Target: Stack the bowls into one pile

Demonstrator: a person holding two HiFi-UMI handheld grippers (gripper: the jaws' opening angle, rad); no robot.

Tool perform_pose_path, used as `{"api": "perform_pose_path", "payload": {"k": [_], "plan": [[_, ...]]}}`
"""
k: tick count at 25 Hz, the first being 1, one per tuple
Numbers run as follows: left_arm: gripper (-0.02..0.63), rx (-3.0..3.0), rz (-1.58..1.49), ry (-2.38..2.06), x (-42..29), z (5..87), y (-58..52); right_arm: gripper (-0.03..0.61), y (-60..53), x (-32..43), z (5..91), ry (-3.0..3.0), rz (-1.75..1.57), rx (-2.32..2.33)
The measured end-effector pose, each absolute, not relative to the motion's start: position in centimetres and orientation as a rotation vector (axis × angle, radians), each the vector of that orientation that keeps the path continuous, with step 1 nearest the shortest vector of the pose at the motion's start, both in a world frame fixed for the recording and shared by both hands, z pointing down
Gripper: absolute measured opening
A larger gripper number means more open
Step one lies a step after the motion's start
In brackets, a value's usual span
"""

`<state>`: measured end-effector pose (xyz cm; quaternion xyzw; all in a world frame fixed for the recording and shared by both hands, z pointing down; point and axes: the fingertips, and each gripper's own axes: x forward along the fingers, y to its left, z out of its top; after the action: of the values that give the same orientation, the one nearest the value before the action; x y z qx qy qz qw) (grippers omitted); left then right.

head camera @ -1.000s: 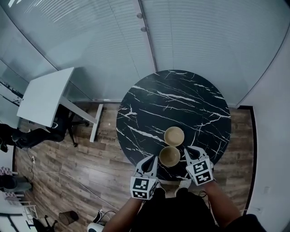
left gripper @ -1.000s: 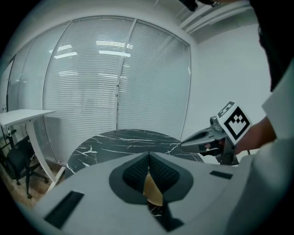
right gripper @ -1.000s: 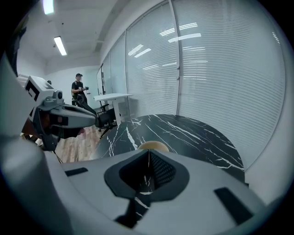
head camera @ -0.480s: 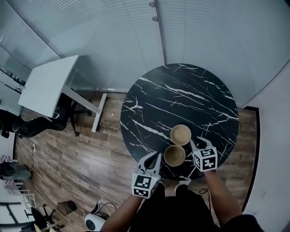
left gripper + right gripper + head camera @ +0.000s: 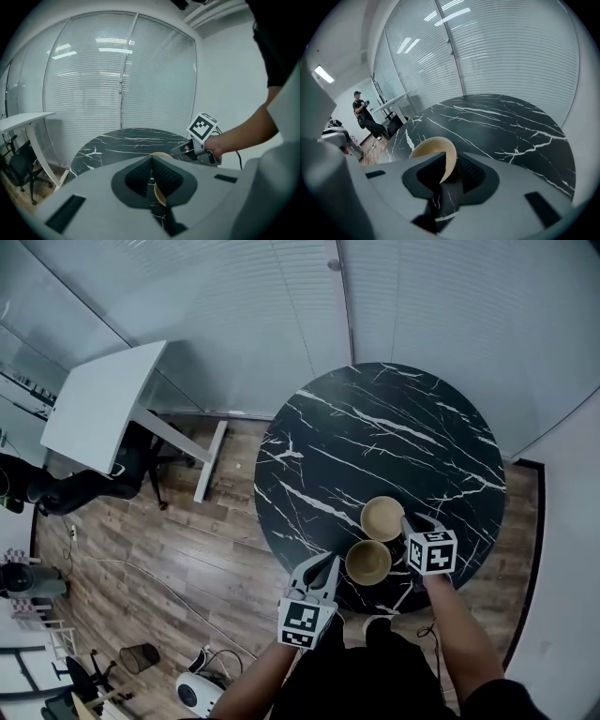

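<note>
At table [image 5: 375, 418] near edge, two plain tan bowls [image 5: 368, 562]; right gripper [image 5: 450, 161], jaws just spreading, astride farther bowl [image 5: 382, 518] rim; left gripper [image 5: 151, 158] pinched closed, empty.

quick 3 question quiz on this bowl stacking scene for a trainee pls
1. True or false: the far bowl sits inside the near bowl.
2. On the right gripper, what stands between the jaws? A) the far bowl's rim B) nothing C) a spoon
3. Left gripper: jaws open or shut?
Key: 1 false, they sit side by side. 2 A; the jaws have just been opening, with the rim between them, ungripped. 3 shut, empty.
</note>
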<state>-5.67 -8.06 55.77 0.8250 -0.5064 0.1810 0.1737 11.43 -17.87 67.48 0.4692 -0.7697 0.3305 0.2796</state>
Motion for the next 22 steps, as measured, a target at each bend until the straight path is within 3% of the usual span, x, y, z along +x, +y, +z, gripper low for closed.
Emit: {"api": "perform_pose_path", "payload": {"k": [22], "plan": [[0.013, 2.290, 0.519, -1.464, -7.2, 56.7, -7.9, 0.071, -18.5, 10.4, 71.4, -1.988, 0.963, 1.207]]}}
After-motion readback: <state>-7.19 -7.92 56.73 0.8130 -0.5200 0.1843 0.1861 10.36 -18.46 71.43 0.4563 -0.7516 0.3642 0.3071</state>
